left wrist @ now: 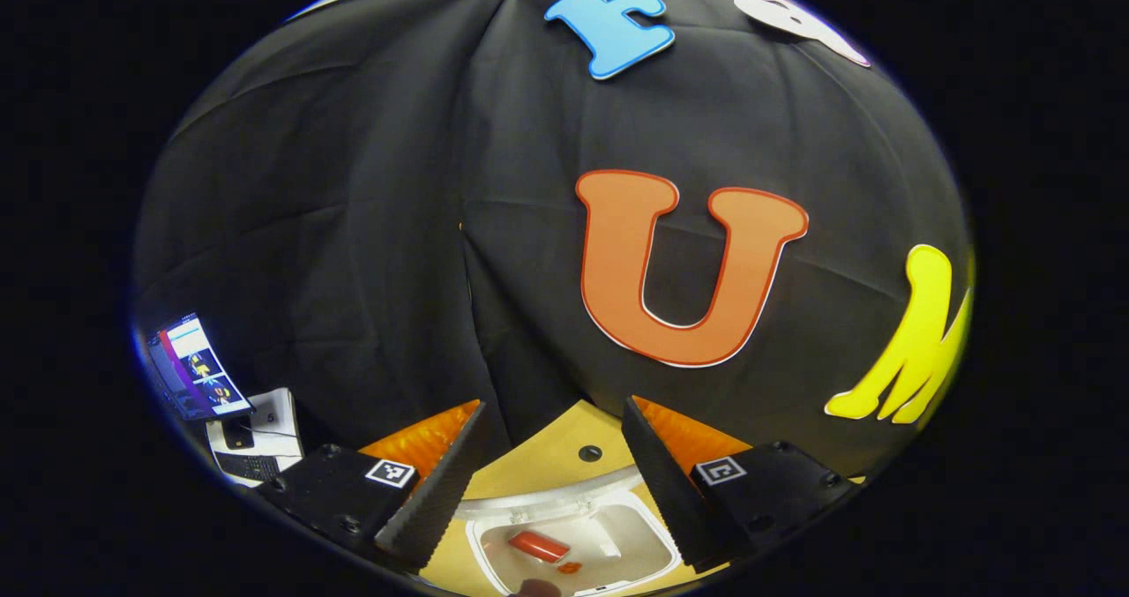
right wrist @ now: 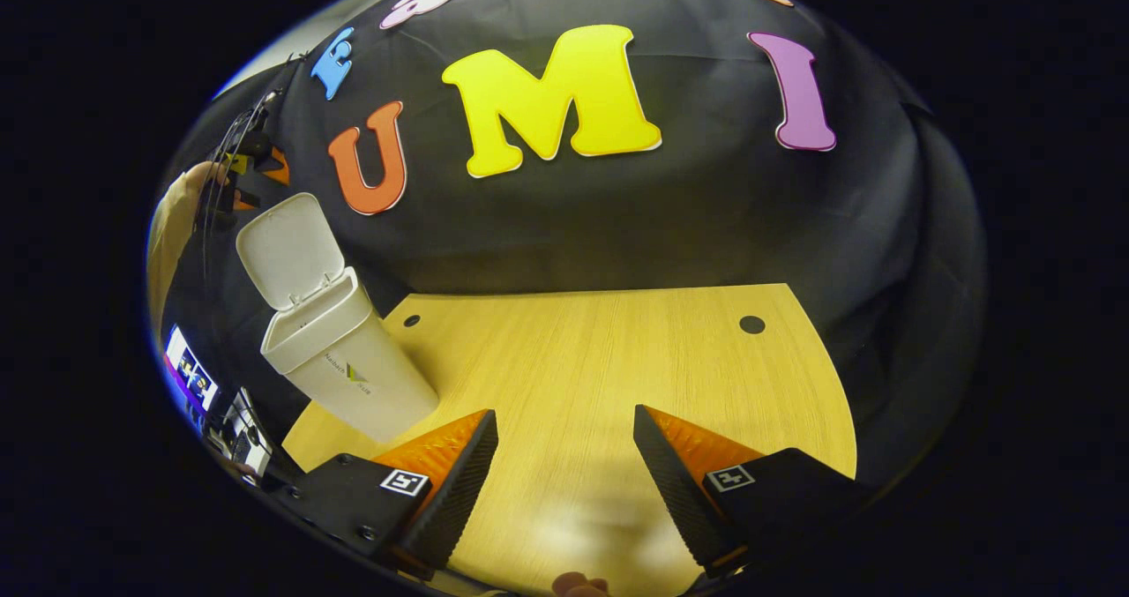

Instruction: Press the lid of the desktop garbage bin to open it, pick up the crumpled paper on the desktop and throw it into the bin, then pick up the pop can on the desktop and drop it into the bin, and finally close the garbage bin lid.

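Lying inside the smooth white bin (left wrist: pixel 573 548), a cylindrical can (left wrist: pixel 538 545).

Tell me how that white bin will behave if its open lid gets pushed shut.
The bin is tall and narrow, so it may tip or slide on the smooth table. It looks like thin plastic, probably light. Its lid stands upright on a rear hinge, so it likely swings down easily.

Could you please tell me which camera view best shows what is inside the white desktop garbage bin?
The left gripper view: it looks straight down into the open white plastic garbage bin, where a red pop can lies. The right gripper view shows the bin's outside and raised lid, not its contents.
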Demonstrator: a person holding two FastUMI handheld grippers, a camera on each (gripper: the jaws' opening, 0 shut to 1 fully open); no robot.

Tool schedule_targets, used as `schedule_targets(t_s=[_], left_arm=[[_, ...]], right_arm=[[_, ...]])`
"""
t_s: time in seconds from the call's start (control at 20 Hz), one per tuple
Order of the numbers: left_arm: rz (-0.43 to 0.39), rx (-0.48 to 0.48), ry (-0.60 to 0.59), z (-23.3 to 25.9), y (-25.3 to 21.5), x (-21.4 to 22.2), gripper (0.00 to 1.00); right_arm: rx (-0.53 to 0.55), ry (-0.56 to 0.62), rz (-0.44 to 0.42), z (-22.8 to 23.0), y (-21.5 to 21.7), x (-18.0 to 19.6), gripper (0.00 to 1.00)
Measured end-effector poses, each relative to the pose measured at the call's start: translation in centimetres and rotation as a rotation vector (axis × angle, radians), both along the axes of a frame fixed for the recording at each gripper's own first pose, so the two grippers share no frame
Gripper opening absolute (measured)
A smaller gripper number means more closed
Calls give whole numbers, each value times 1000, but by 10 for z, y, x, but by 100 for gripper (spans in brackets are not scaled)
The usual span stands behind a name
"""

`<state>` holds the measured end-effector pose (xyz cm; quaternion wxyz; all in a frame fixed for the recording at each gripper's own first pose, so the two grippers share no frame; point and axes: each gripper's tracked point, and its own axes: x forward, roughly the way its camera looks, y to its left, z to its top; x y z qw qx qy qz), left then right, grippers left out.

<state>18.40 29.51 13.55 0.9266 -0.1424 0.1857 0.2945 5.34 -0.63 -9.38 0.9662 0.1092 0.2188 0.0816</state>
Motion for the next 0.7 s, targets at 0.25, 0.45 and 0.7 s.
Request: schedule_targets(t_s=[0.25,0.45,0.7], left_arm=[[15,-18,17,-11,-8,1,99],[27,-38,3,-21,-21,-10,100],[44,-45,-24,-29,-51,-33,100]], right_arm=[[-39,-24,-7,-2,-17,-7,96],[-15,-22,4,-7,-20,-10,96],[5,-19,25,-16,-32,-17,98]])
